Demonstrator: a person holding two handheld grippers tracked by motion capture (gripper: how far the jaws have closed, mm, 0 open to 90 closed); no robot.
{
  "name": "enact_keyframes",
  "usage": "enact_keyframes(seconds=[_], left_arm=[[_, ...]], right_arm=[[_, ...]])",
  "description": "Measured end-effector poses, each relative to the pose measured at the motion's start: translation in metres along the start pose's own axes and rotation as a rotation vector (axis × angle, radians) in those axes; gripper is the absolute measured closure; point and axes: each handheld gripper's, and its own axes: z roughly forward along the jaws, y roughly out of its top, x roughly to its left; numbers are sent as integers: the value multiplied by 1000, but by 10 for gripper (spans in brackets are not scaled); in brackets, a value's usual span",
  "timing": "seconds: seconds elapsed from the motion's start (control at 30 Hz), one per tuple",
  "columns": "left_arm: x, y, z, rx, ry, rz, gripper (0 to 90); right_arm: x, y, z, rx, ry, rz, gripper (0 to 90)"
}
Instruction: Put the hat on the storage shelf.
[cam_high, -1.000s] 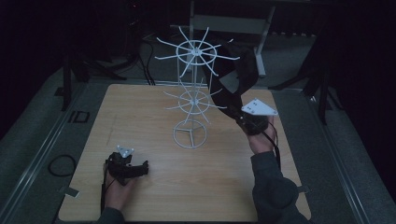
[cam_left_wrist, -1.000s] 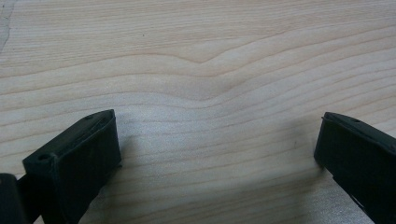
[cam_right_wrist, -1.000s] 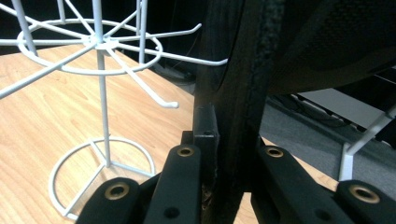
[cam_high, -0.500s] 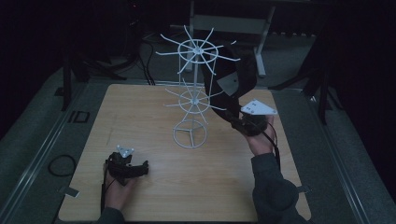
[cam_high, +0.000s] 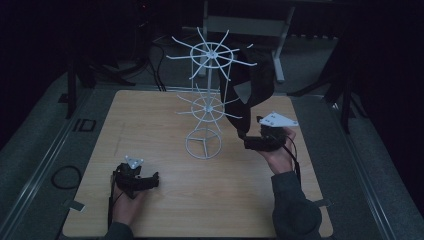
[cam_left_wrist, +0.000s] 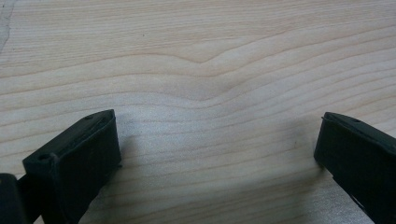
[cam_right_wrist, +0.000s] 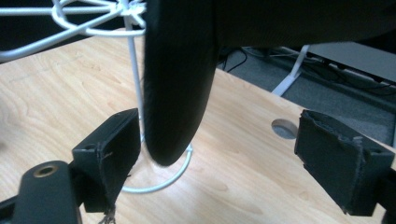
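Black strap (cam_right_wrist: 180, 79) hangs on the white rack (cam_high: 210, 107); right gripper (cam_right_wrist: 233, 154) just spread apart, left gripper (cam_left_wrist: 217, 154) apart over the table (cam_left_wrist: 196, 56)

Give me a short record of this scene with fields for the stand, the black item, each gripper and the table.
stand: white wire stand, upright mid-table, two tiers of radiating hooks, ring base
black item: black strap-like piece hanging from an upper hook on the stand's right side, its lower end between the right gripper's fingers
right gripper: jaws have just been opening, now wide, pads off the black item
left gripper: open, nothing between the fingers, low over bare wood at the table's near left
table: light wooden top
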Motion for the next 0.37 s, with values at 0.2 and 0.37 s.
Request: enact_keyframes(seconds=[0.2,0.37], left_arm=[[0,0,0,0,0,0,2],[0,0,0,0,0,0,2]], right_arm=[[5,-5,-2,19,26,2,136],[9,-9,-5,17,34,-2,135]])
